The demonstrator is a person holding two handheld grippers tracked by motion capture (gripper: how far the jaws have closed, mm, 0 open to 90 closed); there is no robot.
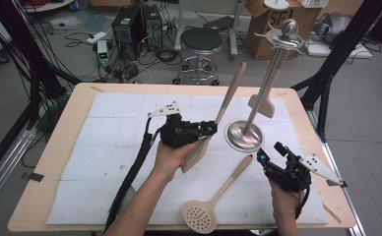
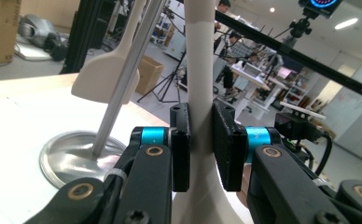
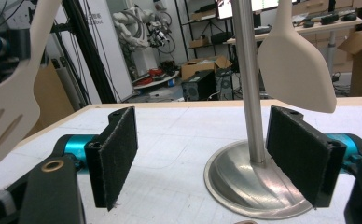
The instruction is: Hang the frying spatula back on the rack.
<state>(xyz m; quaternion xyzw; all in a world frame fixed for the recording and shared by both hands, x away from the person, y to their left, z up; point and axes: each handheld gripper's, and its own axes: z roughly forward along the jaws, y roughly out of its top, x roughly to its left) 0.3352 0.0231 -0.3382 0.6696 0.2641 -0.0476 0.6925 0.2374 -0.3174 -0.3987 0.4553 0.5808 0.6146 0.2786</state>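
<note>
My left gripper (image 1: 211, 129) is shut on a beige slotted spatula (image 1: 197, 153), lifted off the table, blade low and handle slanting up and away. In the left gripper view both pads (image 2: 181, 144) press on its handle (image 2: 200, 65). Just right of it stands a metal utensil stand (image 1: 243, 135) with hooks at the top (image 1: 288, 35). A plain beige spatula (image 1: 263, 105) hangs on it. My right gripper (image 1: 271, 152) stands open near the stand's base (image 3: 244, 186), nothing between its pads (image 3: 116, 154). A beige perforated skimmer (image 1: 202, 216) lies on the table in front.
The white foam mat (image 1: 115, 147) covers most of the wooden table (image 1: 61, 147). Behind the table are a black stool (image 1: 201, 42), computer cases (image 1: 130, 27), loose cables and a cardboard box (image 1: 263, 29). Black frame posts (image 1: 336, 64) stand at the right.
</note>
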